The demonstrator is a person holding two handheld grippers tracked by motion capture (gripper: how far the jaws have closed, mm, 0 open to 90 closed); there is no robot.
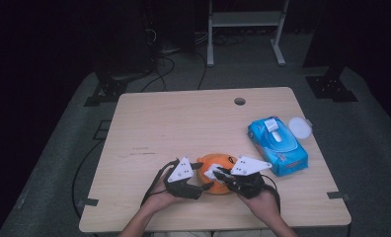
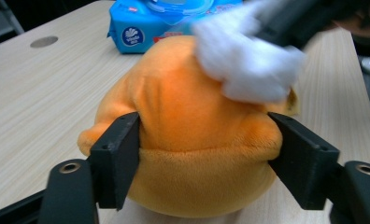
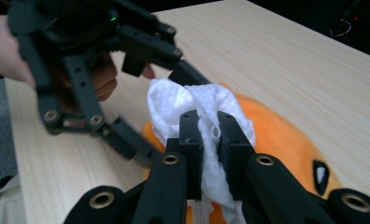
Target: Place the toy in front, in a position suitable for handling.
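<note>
Left gripper view: left gripper (image 2: pixel 206 154) jaws clamp orange plush toy (image 2: pixel 192 135). Right gripper (image 3: pixel 210 140) jaws pinch white wipe (image 3: pixel 192 105), mid-wipe. Next: probably keep wiping across.

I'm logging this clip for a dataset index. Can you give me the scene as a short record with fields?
activity: wiping an orange plush toy with a white wet wipe
left gripper: jaws clamped on the toy's sides, steadying it
right gripper: shut on the wipe, pressing it on the toy's top
nearby: blue wet-wipe pack, lid open, to the right
surface: light wooden table
</note>
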